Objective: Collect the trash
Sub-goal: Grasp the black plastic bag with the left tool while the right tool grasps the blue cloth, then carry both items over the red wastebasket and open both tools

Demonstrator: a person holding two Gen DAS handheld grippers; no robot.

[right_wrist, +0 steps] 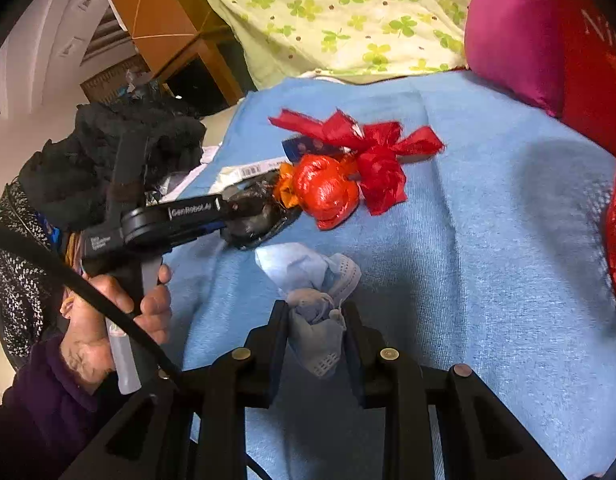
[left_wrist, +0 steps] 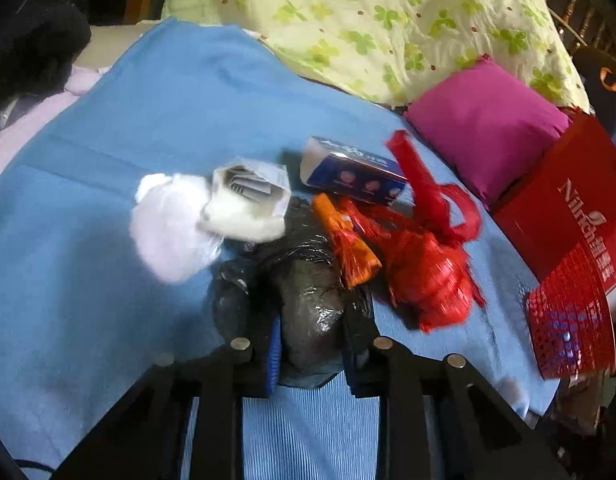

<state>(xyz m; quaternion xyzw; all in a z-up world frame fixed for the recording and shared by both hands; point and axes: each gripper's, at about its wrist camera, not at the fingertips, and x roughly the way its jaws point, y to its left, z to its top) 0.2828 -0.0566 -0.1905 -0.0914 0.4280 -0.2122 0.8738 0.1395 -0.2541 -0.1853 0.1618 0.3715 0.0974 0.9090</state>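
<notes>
left tool (left_wrist: 312,344): clenched on a crumpled black plastic bag (left_wrist: 308,300), pads pressing its near end from both sides; bag lying on the blue blanket (left_wrist: 147,120) of the bed, pinched low, probably so the slack film bunches instead of slipping out. same tool seen from the right wrist view, held by a hand (right_wrist: 107,320) at the pistol grip, a cable trailing across it.

right tool (right_wrist: 315,320): clenched on a crumpled pale blue face mask (right_wrist: 316,280), lower folds caught between the pads, upper part flopping forward onto the blanket. gripped at the wadded middle, likely because loose edges would pull free.

trash not yet gathered, clustered just beyond the black bag: knotted red plastic bag (left_wrist: 424,264), touching an orange wrapper (left_wrist: 344,240); blue and white carton (left_wrist: 352,172) behind them; white paper packet (left_wrist: 247,200) with printed slips inside; white plastic wad (left_wrist: 167,224) beside it, blurred.

surroundings: clover-print quilt (left_wrist: 388,20) heaped at the far side; magenta cushion (left_wrist: 488,128); red gift bag (left_wrist: 568,208) with white lettering; red mesh basket (left_wrist: 568,320) at the blanket's right edge, a likely receptacle, though no bin is positively identified. dark clothing (right_wrist: 119,152) piled at the left.

obstructions: orange wrapper and red bag crowd the black bag's far end, liable to drag along on lifting. both tools occupied, so nothing further collectable until one load is dropped.
</notes>
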